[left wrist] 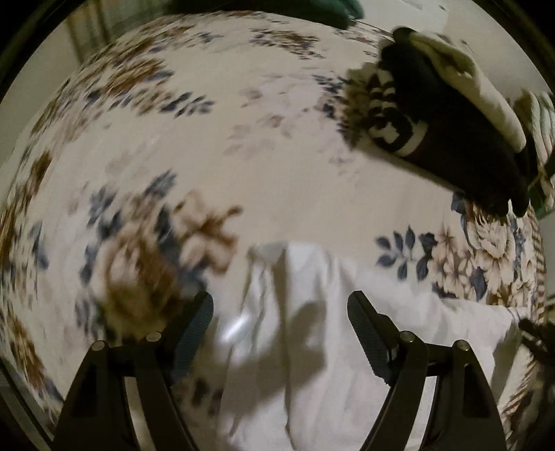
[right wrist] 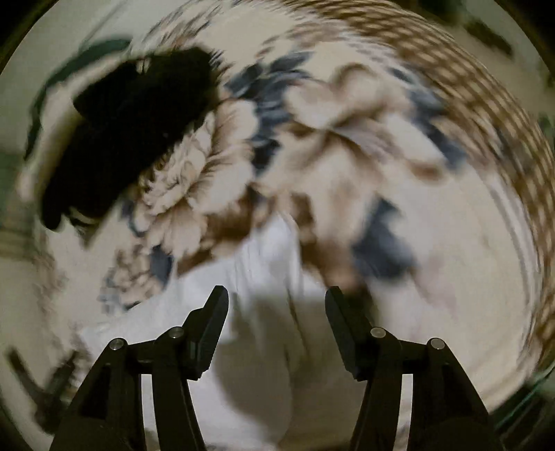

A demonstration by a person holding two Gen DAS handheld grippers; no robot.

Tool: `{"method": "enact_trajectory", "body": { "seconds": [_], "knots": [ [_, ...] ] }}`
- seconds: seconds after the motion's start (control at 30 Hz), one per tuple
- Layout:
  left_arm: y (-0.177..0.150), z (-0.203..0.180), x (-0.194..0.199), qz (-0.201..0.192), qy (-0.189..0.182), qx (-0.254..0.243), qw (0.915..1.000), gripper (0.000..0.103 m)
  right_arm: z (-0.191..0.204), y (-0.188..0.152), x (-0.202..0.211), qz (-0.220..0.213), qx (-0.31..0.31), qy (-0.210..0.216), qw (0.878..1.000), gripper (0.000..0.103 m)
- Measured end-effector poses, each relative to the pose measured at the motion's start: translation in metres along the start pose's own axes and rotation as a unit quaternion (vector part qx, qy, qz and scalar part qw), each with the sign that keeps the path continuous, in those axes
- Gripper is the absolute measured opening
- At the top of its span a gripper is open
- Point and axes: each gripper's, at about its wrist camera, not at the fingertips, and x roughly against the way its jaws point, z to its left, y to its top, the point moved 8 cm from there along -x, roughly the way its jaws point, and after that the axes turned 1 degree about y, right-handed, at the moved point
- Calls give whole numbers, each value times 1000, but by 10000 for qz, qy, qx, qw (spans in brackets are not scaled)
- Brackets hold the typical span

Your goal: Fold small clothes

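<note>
The left gripper (left wrist: 280, 305) is pointing steeply down at the bed with its jaws standing wide apart and nothing pinched between them. Beneath and between its black fingers (left wrist: 364, 326) a white garment (left wrist: 312, 312) is lying on the floral bedspread (left wrist: 242, 138), its far edge reaching just past the fingertips and its cloth spreading toward the near right. Shadows of the fingers are falling across the white cloth. Farther off, at the far right of the left wrist view, a pile of dark clothes (left wrist: 461, 132) is sitting on the bedspread, with a black-and-white striped piece (left wrist: 388, 114) on its left side and a cream garment (left wrist: 468, 79) lying over its far edge. A bit of dark green cloth (left wrist: 333, 10) is showing at the very far edge.

The right gripper (right wrist: 276, 295) is likewise aiming down, jaws parted and gripping nothing. The same white garment (right wrist: 263, 270) is lying under it, running from the near left up between the fingers (right wrist: 215, 312). Whether either gripper is touching the cloth cannot be told through the blur. Beyond it the bedspread's large cream flower (right wrist: 187, 180) is showing to the left, and the dark pile (right wrist: 131, 132) is sitting at the far left. A brown checked border (right wrist: 468, 86) is curving along the far right.
</note>
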Motion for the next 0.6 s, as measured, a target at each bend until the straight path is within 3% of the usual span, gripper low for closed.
{"method": "enact_trajectory", "body": {
  "seconds": [0.03, 0.07, 0.1, 0.13, 0.23, 0.27, 0.33, 0.4, 0.43, 0.53, 0.57, 0.6],
  "knots": [
    [3, -5, -7, 31, 19, -132, 9999, 79, 8, 8, -11, 32, 364, -236, 9991, 59],
    [5, -10, -14, 74, 67, -268, 9996, 79, 10, 14, -18, 3, 691, -605, 9958, 43],
    [5, -15, -23, 152, 108, -411, 9990, 79, 5, 19, -20, -79, 746, -858, 9935, 17],
    [3, -17, -31, 234, 127, -490, 9984, 79, -6, 22, -18, -111, 536, -943, 9940, 17],
    [-4, -14, -49, 477, 81, -456, 9978, 79, -65, 23, 2, -241, -1023, -985, 9896, 14],
    [-6, -11, -50, 501, 55, -422, 9978, 79, -86, 21, 11, -296, -1492, -979, 9835, 14],
    [-7, -6, -51, 516, 14, -365, 9980, 79, -106, 15, 18, -228, -2187, -399, 9747, 14],
    [-8, -3, -48, 522, -47, -311, 9981, 79, -106, 18, 27, -323, -2304, -19, 9726, 14],
    [-9, -1, -47, 528, -56, -294, 9982, 79, -97, 22, 31, -353, -2158, 217, 9756, 15],
    [-9, -1, -46, 520, -88, -306, 9981, 79, -52, 41, 26, -238, -1355, 649, 9884, 44],
    [-8, -1, -48, 528, -71, -340, 9980, 79, -37, 45, 19, -142, -1000, 601, 9931, 53],
    [-9, 0, -47, 533, -70, -361, 9979, 79, -26, 51, 9, -36, -680, 458, 9966, 53]
  ]
}}
